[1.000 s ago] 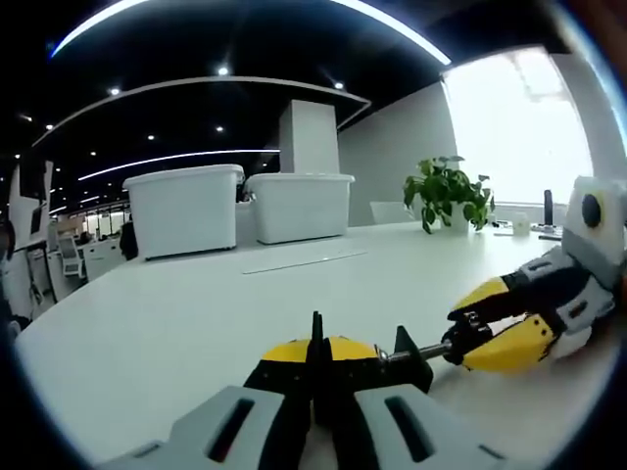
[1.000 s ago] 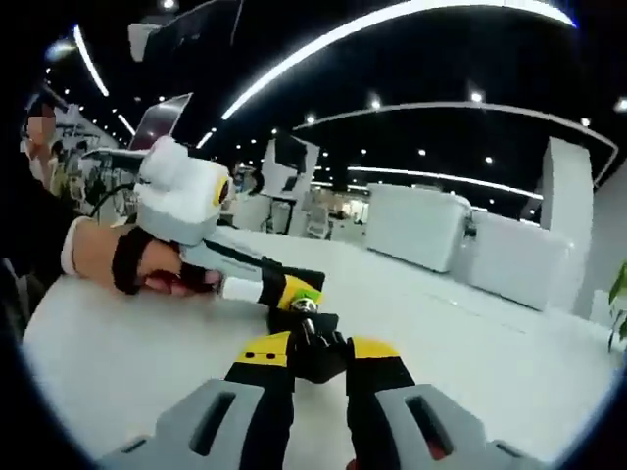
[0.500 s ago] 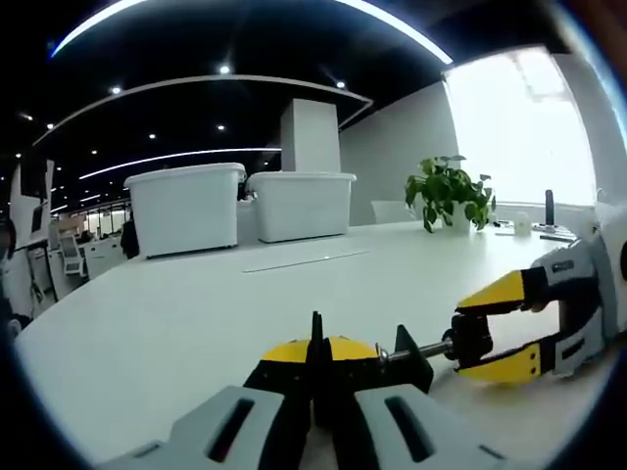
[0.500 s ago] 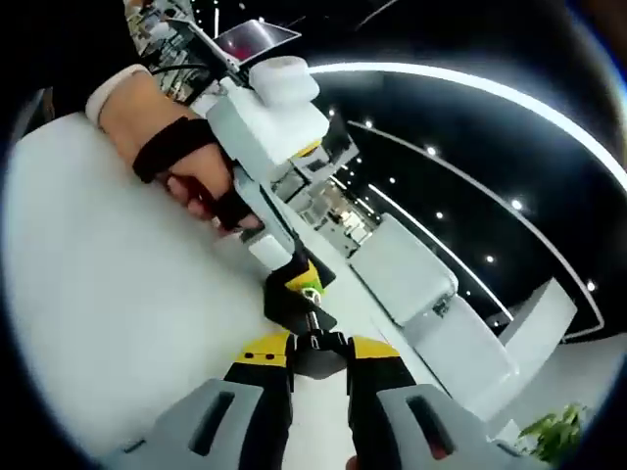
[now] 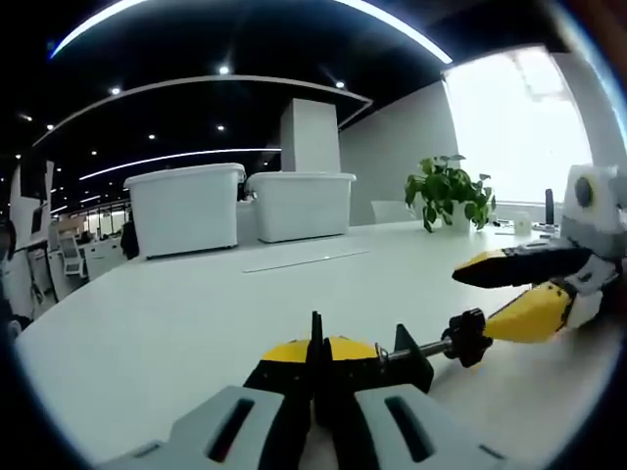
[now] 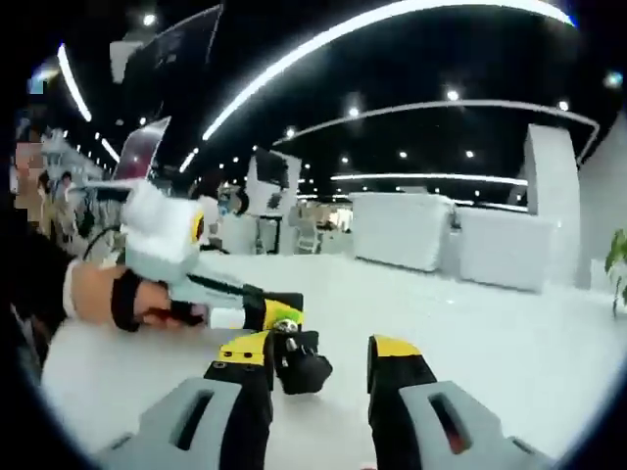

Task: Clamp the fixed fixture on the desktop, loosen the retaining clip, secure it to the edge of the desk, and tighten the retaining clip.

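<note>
A black clamp fixture [image 5: 380, 364] lies low over the white desk [image 5: 196, 323], its threaded rod ending in a round black knob [image 5: 466, 338]. My left gripper [image 5: 316, 357] is shut on the fixture's body. The right gripper [image 5: 477, 299] reaches in from the right, open, its lower yellow jaw just behind the knob and its upper jaw above it. In the right gripper view the knob [image 6: 302, 370] sits between the spread jaws of my right gripper [image 6: 318, 357], close to the left one. Beyond it is the left gripper [image 6: 277, 315], held by a hand [image 6: 103, 296].
Two white storage bins [image 5: 186, 208] [image 5: 299, 204] stand at the back of the desk. A potted plant [image 5: 448, 191] is at the far right by a bright window. The desk's curved edge [image 5: 39, 328] runs along the left.
The right gripper has rolled back to level and opened, letting go of the knob it was shut on. The left gripper and the fixture's body have stayed put.
</note>
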`<state>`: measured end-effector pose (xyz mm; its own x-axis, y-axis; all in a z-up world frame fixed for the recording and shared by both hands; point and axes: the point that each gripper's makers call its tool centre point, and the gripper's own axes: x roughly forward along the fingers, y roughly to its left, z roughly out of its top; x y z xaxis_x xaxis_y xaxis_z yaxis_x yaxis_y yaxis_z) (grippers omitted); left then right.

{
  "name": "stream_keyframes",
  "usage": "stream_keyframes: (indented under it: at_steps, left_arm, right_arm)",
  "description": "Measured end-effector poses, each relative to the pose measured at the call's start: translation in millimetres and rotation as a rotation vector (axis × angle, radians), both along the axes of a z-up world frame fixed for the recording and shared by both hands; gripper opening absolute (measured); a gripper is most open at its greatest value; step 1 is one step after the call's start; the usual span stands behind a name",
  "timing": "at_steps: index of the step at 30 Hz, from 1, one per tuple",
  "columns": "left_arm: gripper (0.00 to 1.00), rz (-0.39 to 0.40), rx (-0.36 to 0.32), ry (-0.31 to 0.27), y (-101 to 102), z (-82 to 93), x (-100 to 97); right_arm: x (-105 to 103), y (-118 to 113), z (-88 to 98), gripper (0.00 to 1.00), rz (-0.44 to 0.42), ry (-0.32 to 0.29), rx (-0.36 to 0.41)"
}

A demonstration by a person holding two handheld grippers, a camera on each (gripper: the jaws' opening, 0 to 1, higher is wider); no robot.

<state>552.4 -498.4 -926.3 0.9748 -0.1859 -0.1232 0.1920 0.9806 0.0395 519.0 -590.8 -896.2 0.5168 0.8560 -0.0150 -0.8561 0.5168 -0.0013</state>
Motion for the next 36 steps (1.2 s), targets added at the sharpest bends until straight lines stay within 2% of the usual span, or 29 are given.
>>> stream_keyframes:
  at_steps: [2, 3, 6, 8, 12, 14, 18, 20, 22, 28, 30, 32, 33, 36]
  left_arm:
    - [0.04, 0.001, 0.003, -0.002, 0, 0.2, 0.4]
    - [0.04, 0.000, 0.003, -0.001, 0, 0.1, 0.6]
    - [0.04, -0.001, 0.005, -0.002, -1, 0.3, 0.4]
    - [0.04, -0.001, 0.004, -0.002, -1, 0.3, 0.3]
    - [0.04, -0.004, 0.005, -0.002, -2, 0.4, 0.6]
    - [0.04, -0.006, 0.004, -0.002, -2, 0.3, 0.7]
    - [0.04, -0.007, 0.003, -0.002, -3, 0.3, 0.4]
    - [0.04, -0.008, 0.003, -0.002, -3, 0.3, 0.2]
    - [0.04, -0.007, 0.003, -0.002, -3, 0.3, -0.2]
    - [0.04, -0.006, 0.006, -0.003, -3, 0.1, -0.5]
    - [0.04, -0.006, 0.006, -0.003, -3, 0.1, -0.4]
    - [0.04, -0.006, 0.007, -0.003, -3, 0.0, -0.4]
    - [0.04, -0.006, 0.007, -0.003, -3, 0.0, -0.6]
    - [0.04, -0.005, 0.008, -0.004, -3, 0.1, -0.8]
  right_arm:
    - [-4, 1, -2.2, 0.36, 0.049, 0.160, 0.094]
    - [-5, 2, -3.3, 0.36, 0.059, 0.210, 0.122]
    - [3, -3, -13.0, 0.35, 0.022, 0.312, 0.147]
    - [7, -4, -17.7, 0.31, 0.002, 0.384, 0.169]
    - [3, 1, -29.4, 0.24, 0.013, 0.490, 0.159]
    - [1, 4, -27.5, 0.20, 0.036, 0.496, 0.168]
    - [-2, 6, -30.0, 0.21, 0.039, 0.499, 0.151]
    - [-4, 6, -31.6, 0.19, 0.043, 0.578, 0.178]
    - [-4, 6, -33.0, 0.19, 0.035, 0.617, 0.185]
    - [-7, 7, -32.4, 0.18, 0.023, 0.627, 0.182]
    - [-7, 6, -31.1, 0.18, 0.011, 0.571, 0.150]
    - [-9, 7, -27.9, 0.18, 0.008, 0.456, 0.096]
    - [-10, 8, -25.7, 0.18, 0.024, 0.370, 0.057]
    - [-15, 9, -24.0, 0.17, 0.018, 0.256, -0.002]
